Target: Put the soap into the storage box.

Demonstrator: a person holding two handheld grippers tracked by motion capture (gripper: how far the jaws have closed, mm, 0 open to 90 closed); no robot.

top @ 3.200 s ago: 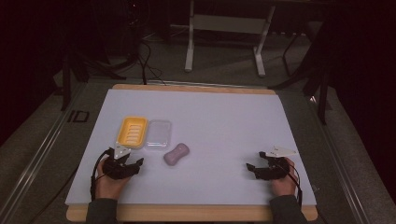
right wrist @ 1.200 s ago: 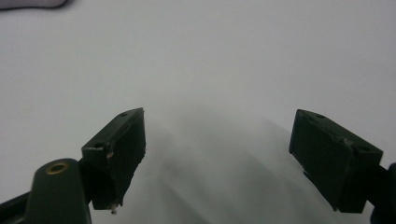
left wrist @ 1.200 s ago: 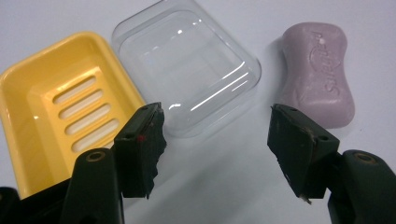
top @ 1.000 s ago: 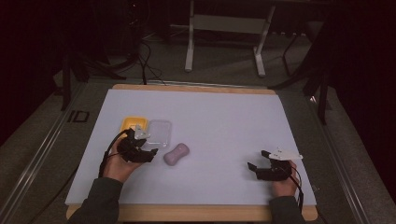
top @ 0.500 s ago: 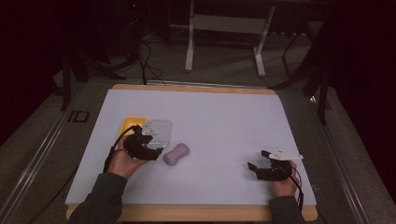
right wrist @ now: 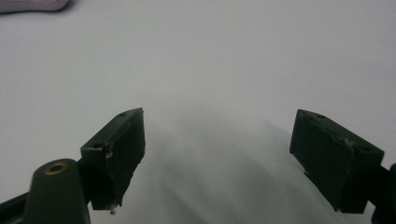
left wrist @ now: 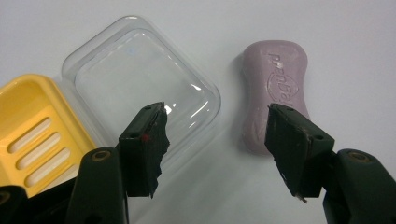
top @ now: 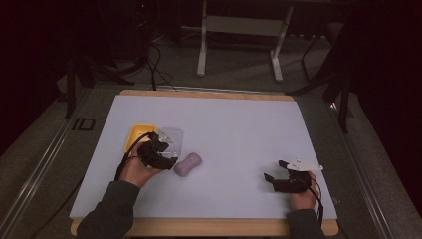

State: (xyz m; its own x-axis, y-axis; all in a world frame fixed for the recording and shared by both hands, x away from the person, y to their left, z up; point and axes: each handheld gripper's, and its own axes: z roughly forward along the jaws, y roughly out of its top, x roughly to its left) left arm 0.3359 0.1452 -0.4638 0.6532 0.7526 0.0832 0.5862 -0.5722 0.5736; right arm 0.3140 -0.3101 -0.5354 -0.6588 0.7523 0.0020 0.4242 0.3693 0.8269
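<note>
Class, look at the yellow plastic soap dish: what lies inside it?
Inside the yellow plastic soap dish only its slotted floor shows; the lilac soap bar lies outside, on the table. The left gripper hides the dish's near corner.

Wooden-edged table [top: 209, 94] covered by a white mat [top: 239, 134]. On the mat, left side: yellow slotted soap dish [left wrist: 32, 135], clear plastic lid [left wrist: 140, 79] touching its edge, mauve soap bar [left wrist: 275, 84] just beside the lid, flat, apart from it. Right gripper [top: 279, 180] rests on the mat at right.
</note>
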